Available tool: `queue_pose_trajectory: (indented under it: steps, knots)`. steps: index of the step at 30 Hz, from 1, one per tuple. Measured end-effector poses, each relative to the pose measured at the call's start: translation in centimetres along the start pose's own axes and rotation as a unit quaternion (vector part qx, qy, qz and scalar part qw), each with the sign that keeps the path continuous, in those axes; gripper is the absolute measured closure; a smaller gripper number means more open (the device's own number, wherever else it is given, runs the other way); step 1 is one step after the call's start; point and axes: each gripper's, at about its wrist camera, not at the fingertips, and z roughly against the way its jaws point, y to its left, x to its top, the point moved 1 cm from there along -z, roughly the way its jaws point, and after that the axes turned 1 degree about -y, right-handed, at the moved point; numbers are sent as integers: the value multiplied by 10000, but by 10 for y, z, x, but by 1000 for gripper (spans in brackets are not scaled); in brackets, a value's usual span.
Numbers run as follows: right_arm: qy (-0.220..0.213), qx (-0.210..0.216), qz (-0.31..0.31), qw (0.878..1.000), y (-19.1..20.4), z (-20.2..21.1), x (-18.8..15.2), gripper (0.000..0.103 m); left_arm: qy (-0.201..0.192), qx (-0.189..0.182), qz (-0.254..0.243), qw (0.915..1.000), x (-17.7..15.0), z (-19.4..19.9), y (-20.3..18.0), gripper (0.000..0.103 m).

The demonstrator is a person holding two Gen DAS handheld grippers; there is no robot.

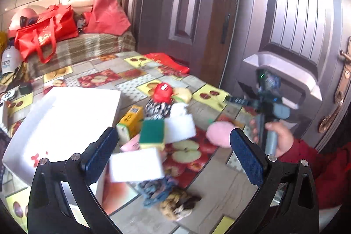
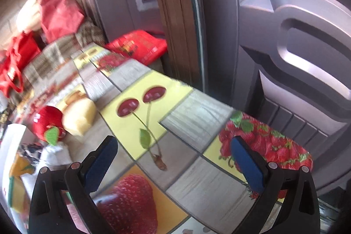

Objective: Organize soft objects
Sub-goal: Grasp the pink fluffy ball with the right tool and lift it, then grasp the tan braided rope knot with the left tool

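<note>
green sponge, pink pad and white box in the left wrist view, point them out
green sponge (image 1: 152,129), left wrist view, middle of its green top face
pink pad (image 1: 219,134), left wrist view, centre of its rounded surface
white box (image 1: 65,122), left wrist view, bare white inner floor

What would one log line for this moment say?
left claw: open, empty, over pile of sponges | right claw: open, empty, above tablecloth | white box: nothing visible inside

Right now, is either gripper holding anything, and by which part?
Nothing is held: the left gripper and right gripper both have open, empty jaws.
</note>
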Motion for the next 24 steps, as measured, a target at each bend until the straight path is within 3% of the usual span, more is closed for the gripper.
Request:
queue_pose_trajectory:
  steps: [3,5,10,14,19,21,24]
  knots:
    - [-1113,1127,509,9861,5,39,0,0,549,-89,70,9984,-31,-8,3,0]
    - [-1431,1726,826,9710,10,55,-1,0,932,-120,-24,9956,-53,-18,-6,0]
    - [-506,2761,1699,9446,29,58,-13,0,1749,-140,-182,9843,-89,-51,-29,0]
    - [204,2909,2376,9266,45,53,-37,0,1947,-273,36,9805,-92,-62,-28,1]
    - [652,2806,2867,9137,58,41,-59,1,2066,-189,224,9780,-88,-77,-20,9]
    - [790,2753,2988,9103,64,35,-62,1,2093,-114,45,9778,-85,-80,-25,15]
    - [908,2650,3213,9046,71,28,-70,1,2098,156,-305,9771,-86,-81,-31,37]
